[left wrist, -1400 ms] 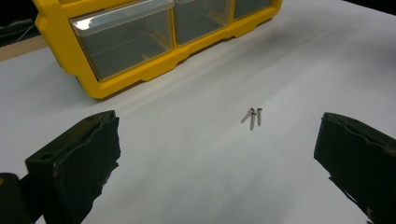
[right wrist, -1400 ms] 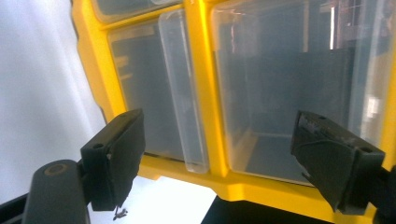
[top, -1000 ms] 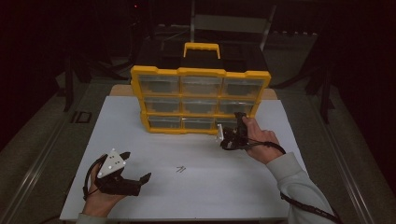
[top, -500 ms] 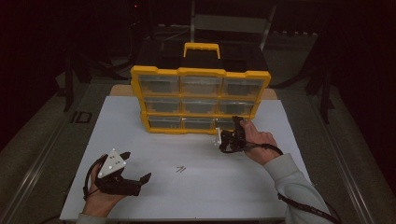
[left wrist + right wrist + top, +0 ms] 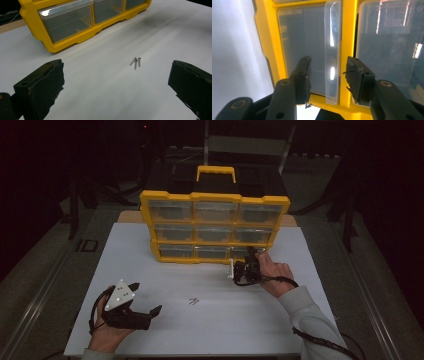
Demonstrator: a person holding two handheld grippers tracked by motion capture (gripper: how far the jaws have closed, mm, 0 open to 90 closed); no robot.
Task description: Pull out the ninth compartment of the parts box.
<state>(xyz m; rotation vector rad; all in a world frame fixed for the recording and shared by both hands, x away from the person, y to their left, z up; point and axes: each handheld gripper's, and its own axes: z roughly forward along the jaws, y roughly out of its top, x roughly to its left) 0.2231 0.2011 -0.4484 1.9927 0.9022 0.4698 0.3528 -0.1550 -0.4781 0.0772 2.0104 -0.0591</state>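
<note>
Right gripper view shows the right gripper (image 5: 327,75), jaws spread, straddling the clear drawer's (image 5: 302,50) slick, thin plastic lip (image 5: 332,50), probably light and best pinched there squarely.

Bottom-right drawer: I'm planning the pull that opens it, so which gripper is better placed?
Right gripper: its open jaws straddle the drawer's clear handle. Left gripper is far off, near the screws.
</note>
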